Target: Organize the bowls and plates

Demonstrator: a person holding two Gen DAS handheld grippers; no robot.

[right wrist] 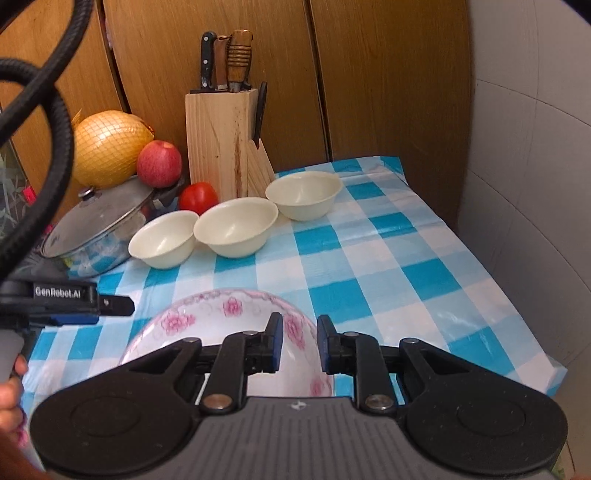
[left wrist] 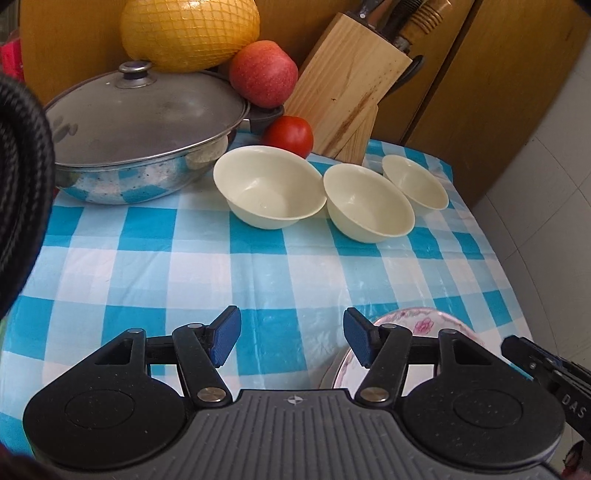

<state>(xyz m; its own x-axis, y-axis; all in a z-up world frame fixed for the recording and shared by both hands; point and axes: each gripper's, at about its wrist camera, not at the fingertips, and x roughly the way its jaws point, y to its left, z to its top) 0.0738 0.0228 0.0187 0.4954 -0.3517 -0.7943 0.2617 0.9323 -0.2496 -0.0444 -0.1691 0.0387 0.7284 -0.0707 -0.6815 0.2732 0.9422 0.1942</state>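
Observation:
Three cream bowls stand in a row at the back of the checked table: left [left wrist: 269, 186] [right wrist: 164, 240], middle [left wrist: 369, 203] [right wrist: 236, 227], right [left wrist: 415, 181] [right wrist: 303, 194]. A pink-flowered white bowl [right wrist: 221, 325] [left wrist: 421, 325] sits near the front edge. My left gripper [left wrist: 291, 338] is open and empty, low over the cloth just left of the flowered bowl. My right gripper [right wrist: 300, 341] is over the flowered bowl's rim with its jaws a small gap apart, one on each side of the rim; I cannot tell if they touch it.
A lidded steel pan [left wrist: 140, 140] [right wrist: 99, 225] stands at the back left, with a netted pomelo [left wrist: 190, 33], an apple [left wrist: 263, 74] and a tomato [left wrist: 290, 134] behind it. A wooden knife block [left wrist: 351, 92] [right wrist: 221, 140] stands against the wooden wall. The table's right edge [right wrist: 517, 306] drops off.

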